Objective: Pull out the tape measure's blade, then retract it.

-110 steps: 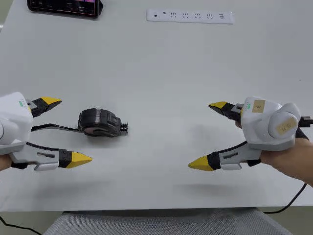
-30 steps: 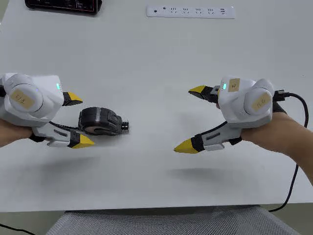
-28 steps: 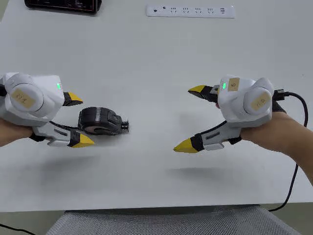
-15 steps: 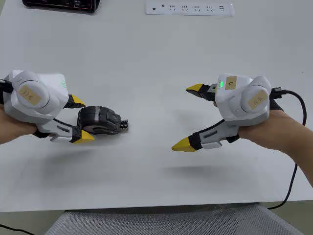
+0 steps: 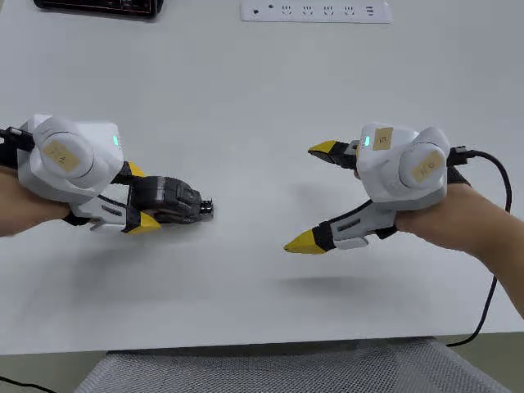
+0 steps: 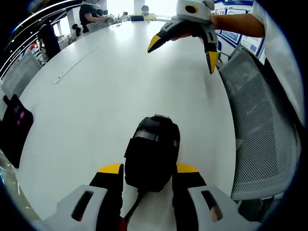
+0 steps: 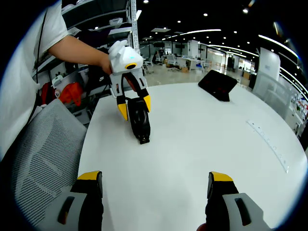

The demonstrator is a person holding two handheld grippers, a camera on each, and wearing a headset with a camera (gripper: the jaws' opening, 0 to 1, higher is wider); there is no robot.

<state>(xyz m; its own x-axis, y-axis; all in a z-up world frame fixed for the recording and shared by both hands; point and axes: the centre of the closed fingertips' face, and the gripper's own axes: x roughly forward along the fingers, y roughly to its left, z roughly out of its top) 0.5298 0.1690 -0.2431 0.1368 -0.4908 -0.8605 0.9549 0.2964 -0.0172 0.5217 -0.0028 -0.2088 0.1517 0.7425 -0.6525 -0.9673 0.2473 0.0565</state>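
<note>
While the right gripper (image 5: 309, 195) hangs with jaws spread wide over the right side of the white table (image 5: 246, 303), the left gripper (image 5: 141, 196) clamps the black tape measure (image 5: 176, 201) by its case near the left edge, blade hook (image 5: 206, 210) snug at the case mouth, pointing right. Farther back, a white power strip (image 5: 315, 11) lies along the far edge, with a dark device (image 5: 98, 6) at the far left corner.

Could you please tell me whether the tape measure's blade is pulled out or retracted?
Retracted: only the end hook shows at the mouth of the tape measure, and no blade lies on the table.
</note>
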